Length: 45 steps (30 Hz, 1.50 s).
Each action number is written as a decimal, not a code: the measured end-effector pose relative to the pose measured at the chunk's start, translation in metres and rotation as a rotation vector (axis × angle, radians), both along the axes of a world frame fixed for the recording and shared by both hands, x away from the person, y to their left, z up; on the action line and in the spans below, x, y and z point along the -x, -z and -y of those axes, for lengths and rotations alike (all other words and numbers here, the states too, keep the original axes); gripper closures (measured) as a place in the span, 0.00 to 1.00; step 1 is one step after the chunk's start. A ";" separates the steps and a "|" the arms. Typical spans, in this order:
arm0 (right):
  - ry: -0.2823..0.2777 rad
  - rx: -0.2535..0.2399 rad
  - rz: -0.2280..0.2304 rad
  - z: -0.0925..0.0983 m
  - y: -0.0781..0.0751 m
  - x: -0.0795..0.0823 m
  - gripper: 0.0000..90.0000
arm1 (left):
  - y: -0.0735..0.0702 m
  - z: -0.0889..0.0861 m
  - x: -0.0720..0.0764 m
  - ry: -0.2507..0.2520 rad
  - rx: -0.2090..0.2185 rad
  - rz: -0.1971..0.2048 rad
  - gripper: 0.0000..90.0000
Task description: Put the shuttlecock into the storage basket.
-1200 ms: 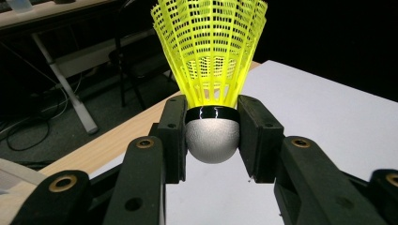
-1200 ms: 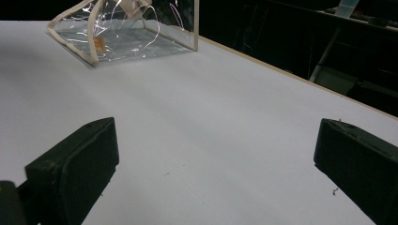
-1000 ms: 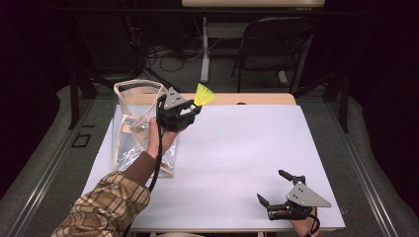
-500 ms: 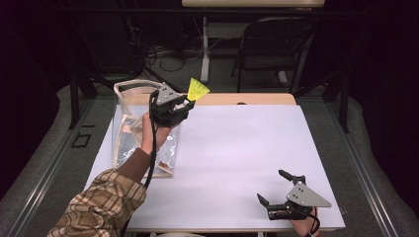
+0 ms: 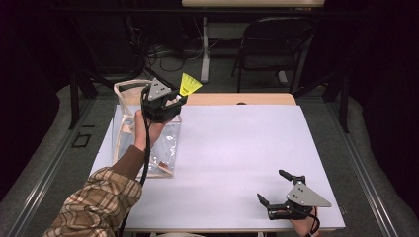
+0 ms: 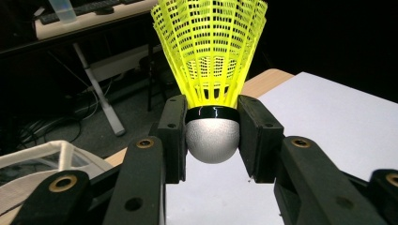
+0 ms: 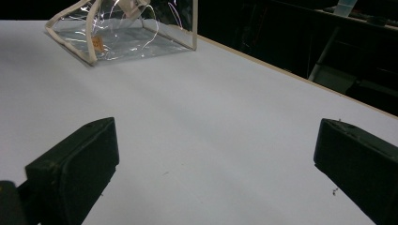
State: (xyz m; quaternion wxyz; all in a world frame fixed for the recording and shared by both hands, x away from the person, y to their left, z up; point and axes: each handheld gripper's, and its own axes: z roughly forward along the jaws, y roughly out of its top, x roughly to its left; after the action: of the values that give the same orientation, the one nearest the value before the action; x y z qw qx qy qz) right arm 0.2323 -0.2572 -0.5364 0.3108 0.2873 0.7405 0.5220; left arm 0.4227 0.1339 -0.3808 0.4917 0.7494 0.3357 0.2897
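The left gripper (image 5: 174, 101) was clamped on the yellow shuttlecock (image 6: 212, 70) by its cork, held high over the clear bag (image 5: 129, 129) at the far left. Drop-in remained, I'd judge. The right gripper (image 5: 276, 195) rested near right, jaws wide, empty.

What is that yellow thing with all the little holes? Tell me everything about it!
It is a shuttlecock for badminton. Its bright yellow skirt looks like plastic, a net of thin ribs and small square holes that flares wider toward the open end. At the narrow end sits a rounded grey-white nose with a glossy black band above it. The left tool is shut on it, one black pad pressing each side at the band. It is held up in the air, skirt pointing away from the tool, over the far left part of the white table, beside a clear bag.
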 end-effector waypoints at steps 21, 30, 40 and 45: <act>0.002 0.002 0.000 0.000 0.000 0.000 0.00 | -0.009 -0.021 -0.004 -0.049 -0.001 0.019 0.73; 0.003 0.003 0.002 0.000 0.000 0.000 0.00 | -0.011 -0.029 -0.006 -0.071 -0.003 0.023 0.72; 0.004 0.002 0.000 0.000 0.000 0.000 0.00 | -0.015 -0.041 -0.008 -0.099 0.001 0.030 0.72; 0.004 0.002 0.000 0.000 0.000 0.000 0.00 | -0.016 -0.045 -0.009 -0.111 0.001 0.034 0.73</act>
State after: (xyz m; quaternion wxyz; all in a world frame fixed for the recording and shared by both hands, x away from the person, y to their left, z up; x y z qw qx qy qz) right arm 0.2325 -0.2572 -0.5365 0.3122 0.2886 0.7405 0.5205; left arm 0.4312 0.1794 -0.3652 0.4807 0.7244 0.3686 0.3292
